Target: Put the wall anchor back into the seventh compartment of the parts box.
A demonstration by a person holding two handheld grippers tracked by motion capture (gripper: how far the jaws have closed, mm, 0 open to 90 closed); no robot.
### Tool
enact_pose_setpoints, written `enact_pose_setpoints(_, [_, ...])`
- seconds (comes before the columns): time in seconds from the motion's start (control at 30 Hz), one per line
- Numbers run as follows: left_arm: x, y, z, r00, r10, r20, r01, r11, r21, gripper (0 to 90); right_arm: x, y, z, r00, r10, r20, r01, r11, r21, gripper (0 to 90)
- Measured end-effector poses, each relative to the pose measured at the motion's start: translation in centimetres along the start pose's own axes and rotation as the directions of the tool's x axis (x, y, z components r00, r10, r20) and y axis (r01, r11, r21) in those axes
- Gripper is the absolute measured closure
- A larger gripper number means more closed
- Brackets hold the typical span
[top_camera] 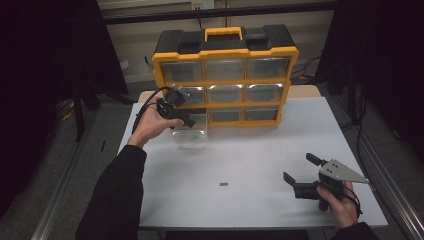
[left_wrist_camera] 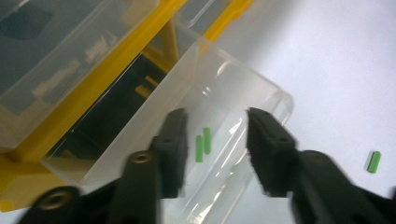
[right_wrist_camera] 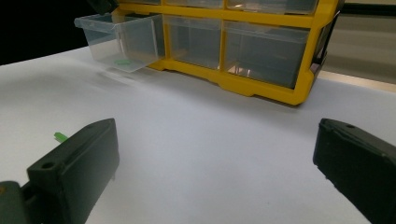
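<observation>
A yellow and black organiser (top_camera: 225, 75) with clear drawers stands at the table's back. Its bottom-left drawer (top_camera: 191, 136) (left_wrist_camera: 224, 121) (right_wrist_camera: 119, 42) is pulled out, with two small green pieces (left_wrist_camera: 203, 144) lying inside. My left gripper (top_camera: 184, 120) (left_wrist_camera: 212, 147) hovers over that drawer, open, nothing between its jaws. A single green piece (top_camera: 223, 184) (left_wrist_camera: 374, 161) (right_wrist_camera: 60, 136) lies on the white table. My right gripper (top_camera: 300, 170) (right_wrist_camera: 215, 163) rests low near the front right, open wide and empty.
The white table (top_camera: 250, 150) has free room in its middle and right. The other drawers (top_camera: 225, 92) of the organiser are closed. Dark surroundings and metal rails (top_camera: 60, 190) flank the table.
</observation>
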State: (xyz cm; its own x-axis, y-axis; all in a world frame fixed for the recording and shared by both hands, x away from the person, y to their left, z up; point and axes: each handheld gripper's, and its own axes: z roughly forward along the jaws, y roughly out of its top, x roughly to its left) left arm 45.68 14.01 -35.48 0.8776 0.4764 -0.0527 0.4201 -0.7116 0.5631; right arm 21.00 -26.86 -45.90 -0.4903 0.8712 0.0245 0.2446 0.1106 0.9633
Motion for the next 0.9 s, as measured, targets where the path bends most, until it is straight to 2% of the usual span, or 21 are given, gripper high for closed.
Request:
enact_pose_setpoints(0.03, [0.1, -0.1, -0.3, 0.9994, 0.033, 0.006, -0.034, 0.9988, 0.034, 50.8, 0.0, 0.0, 0.0, 1.0, 0.0, 0.0, 0.0, 1.0, 0.001, 0.2])
enact_pose_setpoints(0.1, [-0.3, -0.4, -0.2, 0.9998, 0.017, -0.005, -0.017, 0.9998, 0.004, 43.5, 0.0, 0.0, 0.0, 1.0, -0.002, 0.002, 0.002, 1.0, 0.002, 0.3])
enact_pose_setpoints(0.13, [-0.6, -0.5, -0.2, 0.9999, -0.011, 0.0, 0.011, 0.9996, -0.026, 39.8, 0.0, 0.0, 0.0, 1.0, 0.0, 0.0, 0.0, 1.0, 0.001, 0.3])
enact_pose_setpoints(0.17, [-0.7, -0.6, -0.3, 1.0, -0.005, -0.008, 0.004, 0.9995, -0.031, 37.0, 0.0, 0.0, 0.0, 1.0, -0.002, 0.0, 0.002, 1.0, 0.001, 0.2])
enact_pose_setpoints(0.2, [-0.6, -0.6, -0.7, 0.9992, 0.036, -0.015, -0.036, 0.9993, -0.006, 32.8, 0.0, 0.0, 0.0, 1.0, -0.001, 0.0, 0.001, 1.0, 0.002, 0.3])
enact_pose_setpoints(0.3, [-1.2, -0.8, -1.1, 0.9981, 0.056, -0.024, -0.057, 0.998, -0.027, 24.8, 0.0, 0.0, 0.0, 1.0, 0.0, 0.0, 0.0, 1.0, 0.002, 0.3])
enact_pose_setpoints(0.33, [-1.7, -0.9, -0.9, 0.9996, 0.016, -0.021, -0.017, 0.9975, -0.069, 21.7, 0.0, 0.0, 0.0, 1.0, -0.001, 0.0, 0.001, 1.0, 0.002, 0.3])
enact_pose_setpoints(0.4, [-2.1, -1.1, -1.2, 0.9989, 0.04, -0.026, -0.041, 0.9974, -0.059, 17.0, 0.0, 0.0, 0.0, 1.0, 0.0, 0.001, 0.0, 1.0, 0.002, 0.3])
enact_pose_setpoints(0.47, [-2.6, -1.2, -1.1, 0.9989, 0.039, -0.026, -0.04, 0.9973, -0.061, 13.3, 0.0, 0.0, 0.0, 1.0, -0.003, 0.001, 0.003, 1.0, 0.001, 0.3])
enact_pose_setpoints(0.5, [-2.7, -1.2, -1.3, 0.996, 0.084, -0.032, -0.085, 0.996, -0.029, 10.0, 0.0, 0.0, 0.0, 1.0, -0.004, 0.002, 0.004, 1.0, 0.0, 0.3])
enact_pose_setpoints(0.53, [-3.3, -1.4, -1.1, 0.9982, 0.053, -0.028, -0.054, 0.9966, -0.062, 8.1, 0.0, 0.0, 0.0, 1.0, -0.002, 0.001, 0.002, 1.0, -0.001, 0.3])
enact_pose_setpoints(0.57, [-3.4, -1.4, -1.1, 0.9974, 0.069, -0.023, -0.07, 0.9956, -0.062, 7.9, 0.0, 0.0, 0.0, 1.0, -0.003, 0.001, 0.003, 1.0, -0.001, 0.3])
enact_pose_setpoints(0.6, [-3.6, -1.5, -1.1, 0.9978, 0.064, -0.015, -0.065, 0.9953, -0.072, 7.6, 0.0, 0.0, 0.0, 1.0, -0.001, 0.0, 0.001, 1.0, 0.0, 0.2])
enact_pose_setpoints(0.63, [-3.8, -1.6, -1.1, 0.9958, 0.091, -0.012, -0.091, 0.9939, -0.062, 6.1, 0.0, 0.0, 0.0, 1.0, 0.0, 0.003, 0.0, 1.0, 0.0, 0.2])
enact_pose_setpoints(0.67, [-4.0, -1.7, -1.0, 0.9966, 0.083, -0.004, -0.083, 0.9939, -0.073, 4.6, 0.0, 0.0, 0.0, 1.0, -0.001, 0.001, 0.001, 1.0, 0.002, 0.3])
enact_pose_setpoints(0.7, [-4.1, -1.7, -1.0, 0.9926, 0.121, 0.007, -0.121, 0.9911, -0.057, 4.2, 0.0, 0.0, 0.0, 1.0, -0.001, 0.003, 0.001, 1.0, 0.001, 0.3])
enact_pose_setpoints(0.77, [-4.6, -1.7, -0.9, 0.9954, 0.096, 0.003, -0.095, 0.9917, -0.086, 4.7, 0.1, 0.0, 0.0, 1.0, 0.001, 0.003, -0.001, 1.0, 0.0, 0.2])
enact_pose_setpoints(0.8, [-4.7, -1.7, -0.9, 0.992, 0.126, 0.006, -0.125, 0.9896, -0.072, 4.5, 0.0, 0.0, 0.0, 1.0, 0.001, 0.003, -0.001, 1.0, 0.0, 0.2])
enact_pose_setpoints(0.83, [-5.0, -1.7, -0.9, 0.9935, 0.113, 0.007, -0.112, 0.9903, -0.082, 4.1, 0.0, 0.0, 0.0, 1.0, 0.0, 0.003, 0.0, 1.0, -0.001, 0.3])
enact_pose_setpoints(0.87, [-5.2, -1.7, -0.9, 0.9927, 0.12, 0.004, -0.12, 0.9883, -0.094, 4.1, 0.0, 0.0, 0.0, 1.0, 0.0, 0.005, 0.0, 1.0, -0.002, 0.4])
enact_pose_setpoints(0.9, [-5.2, -1.7, -1.0, 0.9887, 0.149, 0.019, -0.147, 0.9854, -0.086, 4.2, 0.0, 0.0, 0.0, 1.0, 0.001, 0.005, -0.001, 1.0, -0.001, 0.3])
